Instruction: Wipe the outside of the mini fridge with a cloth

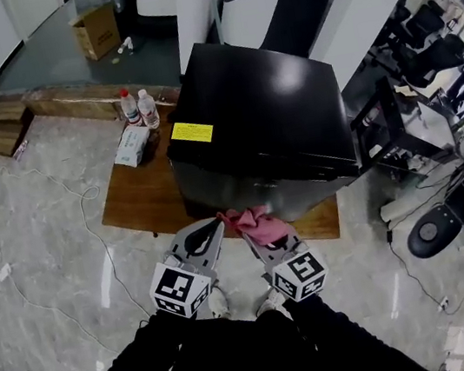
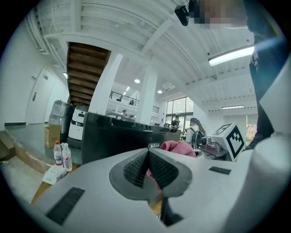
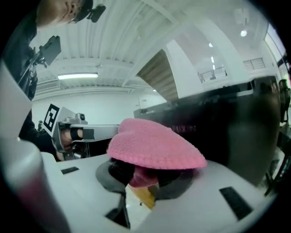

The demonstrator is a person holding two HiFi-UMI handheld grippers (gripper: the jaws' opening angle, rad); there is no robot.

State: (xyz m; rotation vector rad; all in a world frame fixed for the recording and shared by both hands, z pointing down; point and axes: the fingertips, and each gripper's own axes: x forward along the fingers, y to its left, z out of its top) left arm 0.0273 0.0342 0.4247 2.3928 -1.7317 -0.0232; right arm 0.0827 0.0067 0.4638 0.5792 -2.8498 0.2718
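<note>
— Where is the mini fridge [image 1: 263, 104]?

— It stands on a low wooden tabletop [image 1: 141, 195] that sits on the pale marbled floor [image 1: 41, 256]. It is black and glossy, with a yellow label [image 1: 192, 131] near the front left corner of its top.

— And the cloth [image 1: 256, 223]?

— Pink and knitted, bunched at the lower edge of the fridge's front face, right at the tip of the right gripper [image 1: 258, 236]. In the head view it looks to be against the fridge front, though I cannot tell whether it actually touches.

— Is that gripper holding it?

— Yes. The right gripper view shows the jaws closed on a fold of the cloth, with the rest draped over the top of both pads like a cap. The dark fridge wall fills the space just beyond.

— What about the left gripper [image 1: 213, 227]?

— It hangs just beside the right one, pointing at the same front face. In the left gripper view its ribbed pads meet with nothing between them. The pink cloth shows just past the tips, off to the right.

— Anything else on the tabletop?

— Two water bottles [image 1: 139, 108] stand at the far left corner beside the fridge, and a tissue pack [image 1: 131, 144] lies just in front of them. A cardboard box [image 1: 97, 31] sits well apart, farther back on the floor.
</note>
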